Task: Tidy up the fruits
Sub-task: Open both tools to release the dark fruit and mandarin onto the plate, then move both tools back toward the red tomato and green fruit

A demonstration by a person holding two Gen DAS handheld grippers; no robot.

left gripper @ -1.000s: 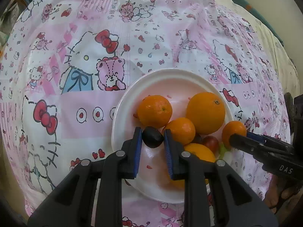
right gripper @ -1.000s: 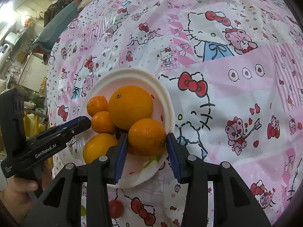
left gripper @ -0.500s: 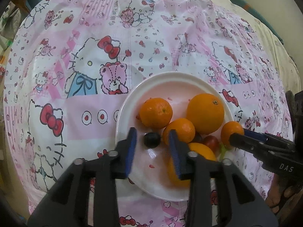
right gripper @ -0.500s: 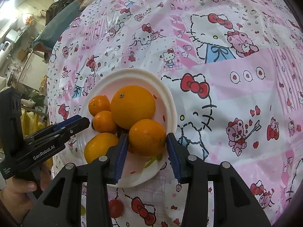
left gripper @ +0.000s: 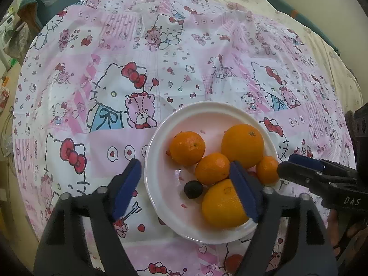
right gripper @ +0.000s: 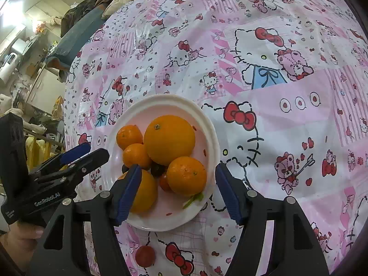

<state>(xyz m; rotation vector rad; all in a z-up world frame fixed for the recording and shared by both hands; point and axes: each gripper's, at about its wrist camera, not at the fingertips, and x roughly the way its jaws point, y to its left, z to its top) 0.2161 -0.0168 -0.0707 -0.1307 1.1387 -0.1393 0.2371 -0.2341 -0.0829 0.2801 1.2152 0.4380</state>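
Both grippers have just let go over the white plate (left gripper: 158, 197). The left gripper (left gripper: 184, 189), which a second ago pinched the small dark fruit (left gripper: 193, 189), has just been opening; its blue pads now stand wide, one over the cloth at lower left, the other over the plate's right side. The dark fruit lies free on the plate floor between them, touching neither pad, just left of the big orange at the lower right.

In the right wrist view, the right gripper (right gripper: 178, 192) has likewise been opening and now stands released. The mandarin (right gripper: 186, 176) it clasped rests near the plate's lower right rim, apart from both pads.

Two more pieces therefore seem to be delivered. A red cherry tomato (right gripper: 145, 255) lies off the plate on the patterned cloth (right gripper: 287, 126), low in the frame, and is probably next.
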